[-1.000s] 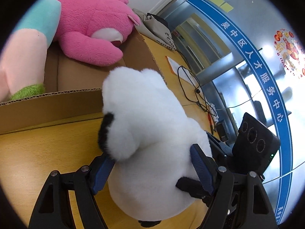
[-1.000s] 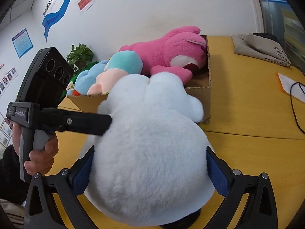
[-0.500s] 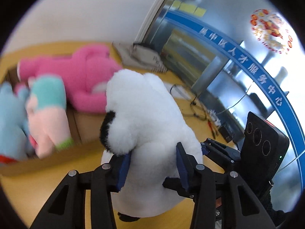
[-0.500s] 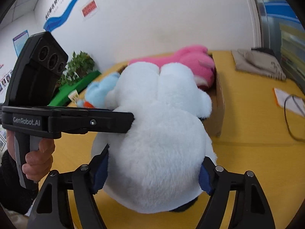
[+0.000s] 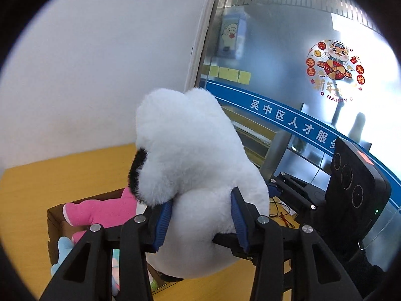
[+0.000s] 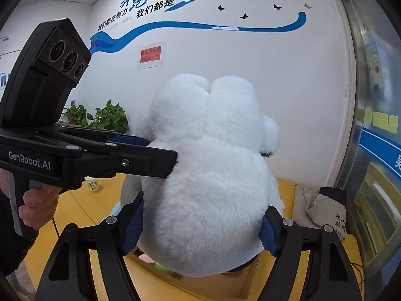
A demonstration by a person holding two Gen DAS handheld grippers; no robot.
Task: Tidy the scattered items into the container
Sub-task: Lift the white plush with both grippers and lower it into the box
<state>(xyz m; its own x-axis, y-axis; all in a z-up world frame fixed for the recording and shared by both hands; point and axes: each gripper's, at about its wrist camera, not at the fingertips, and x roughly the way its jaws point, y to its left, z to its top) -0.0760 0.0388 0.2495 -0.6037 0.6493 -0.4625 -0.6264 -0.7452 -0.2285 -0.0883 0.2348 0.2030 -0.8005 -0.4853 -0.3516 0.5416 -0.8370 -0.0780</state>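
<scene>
A big white plush toy (image 5: 195, 165) with black patches is gripped by both grippers and held in the air above the cardboard box (image 5: 54, 215). My left gripper (image 5: 200, 218) is shut on its side. My right gripper (image 6: 200, 225) is shut on its lower body (image 6: 213, 175). The box holds a pink plush (image 5: 100, 210) and a light blue plush (image 5: 62, 250). The white toy hides most of the box in the right wrist view, where only a box corner (image 6: 250, 281) shows.
The yellow table (image 5: 62, 175) runs to a white wall. A grey cloth bag (image 6: 320, 208) lies at the right. A paper cup (image 6: 93, 184) and potted plants (image 6: 100, 116) stand at the left. Cables (image 5: 283, 213) lie near the glass partition.
Both grippers have lifted the white plush from the table up over the box. The views have tilted upward, so the box now sits low in both frames.
</scene>
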